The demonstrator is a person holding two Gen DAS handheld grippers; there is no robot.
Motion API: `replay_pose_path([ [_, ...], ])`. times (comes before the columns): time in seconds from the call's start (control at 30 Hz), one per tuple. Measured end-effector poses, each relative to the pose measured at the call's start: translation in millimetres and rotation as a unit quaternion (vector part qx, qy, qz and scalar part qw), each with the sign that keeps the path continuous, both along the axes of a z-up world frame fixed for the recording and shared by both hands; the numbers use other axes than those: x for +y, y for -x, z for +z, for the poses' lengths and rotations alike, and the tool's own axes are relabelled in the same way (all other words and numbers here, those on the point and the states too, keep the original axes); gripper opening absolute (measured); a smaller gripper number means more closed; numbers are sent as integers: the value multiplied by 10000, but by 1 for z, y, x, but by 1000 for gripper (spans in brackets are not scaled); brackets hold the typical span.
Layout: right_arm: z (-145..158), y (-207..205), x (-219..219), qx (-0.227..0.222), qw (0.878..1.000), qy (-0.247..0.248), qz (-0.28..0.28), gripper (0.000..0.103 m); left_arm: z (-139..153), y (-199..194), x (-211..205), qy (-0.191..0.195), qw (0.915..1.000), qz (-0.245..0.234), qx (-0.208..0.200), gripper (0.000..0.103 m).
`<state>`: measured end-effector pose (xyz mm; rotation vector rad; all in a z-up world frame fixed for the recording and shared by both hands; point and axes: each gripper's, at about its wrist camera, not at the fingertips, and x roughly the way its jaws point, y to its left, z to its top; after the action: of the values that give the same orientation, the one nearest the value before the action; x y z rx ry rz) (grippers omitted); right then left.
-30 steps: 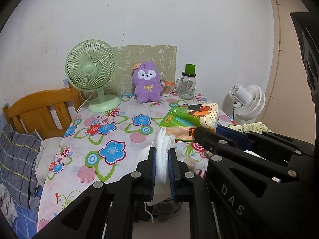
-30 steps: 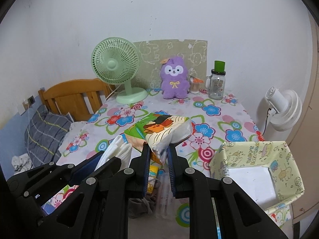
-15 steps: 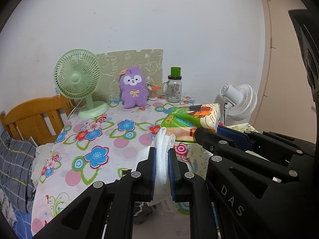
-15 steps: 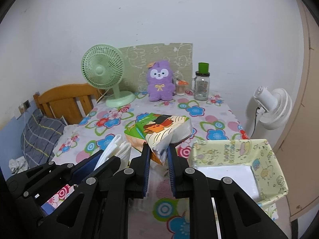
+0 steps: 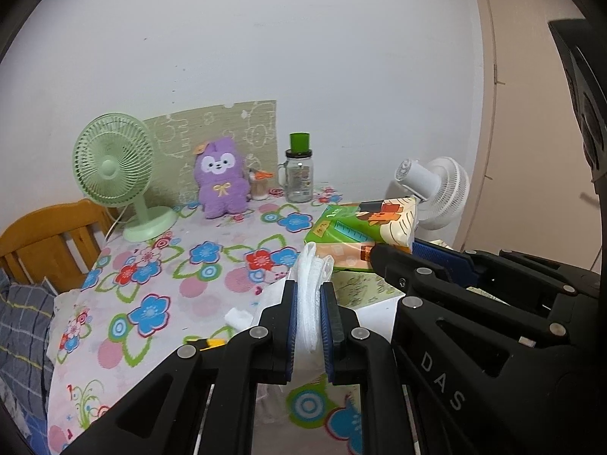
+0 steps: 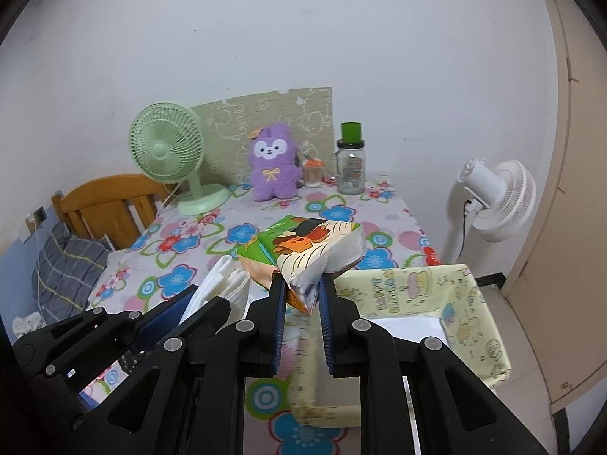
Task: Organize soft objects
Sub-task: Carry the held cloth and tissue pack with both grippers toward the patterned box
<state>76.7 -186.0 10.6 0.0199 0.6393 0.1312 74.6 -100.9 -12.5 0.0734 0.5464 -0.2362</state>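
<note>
The middle of the desk (image 6: 197,242) lies bare. A green fan (image 6: 167,148), plush toy (image 6: 271,167) and bottle (image 6: 351,167) line its far edge. A fabric bin (image 6: 474,326) blocks the near right corner.

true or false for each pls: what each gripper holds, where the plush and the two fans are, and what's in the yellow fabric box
1. The left gripper is shut on a white folded cloth. True.
2. The right gripper is open and empty. False: it is clamped on a tissue pack.
3. The purple plush lies inside the yellow fabric box. False: it stands at the table's far edge, by the wall.
4. The green fan stands on the table. True.
5. The white fan stands on the table. False: it stands beside the table.
</note>
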Motion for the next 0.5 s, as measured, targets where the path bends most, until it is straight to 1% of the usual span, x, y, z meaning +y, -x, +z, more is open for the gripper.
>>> replay_pose_path([
  [0.5, 2, -5, -55, -5, 9995, -16, -326, 20, 2, -11, -55, -107, 9990, -432, 3, 9],
])
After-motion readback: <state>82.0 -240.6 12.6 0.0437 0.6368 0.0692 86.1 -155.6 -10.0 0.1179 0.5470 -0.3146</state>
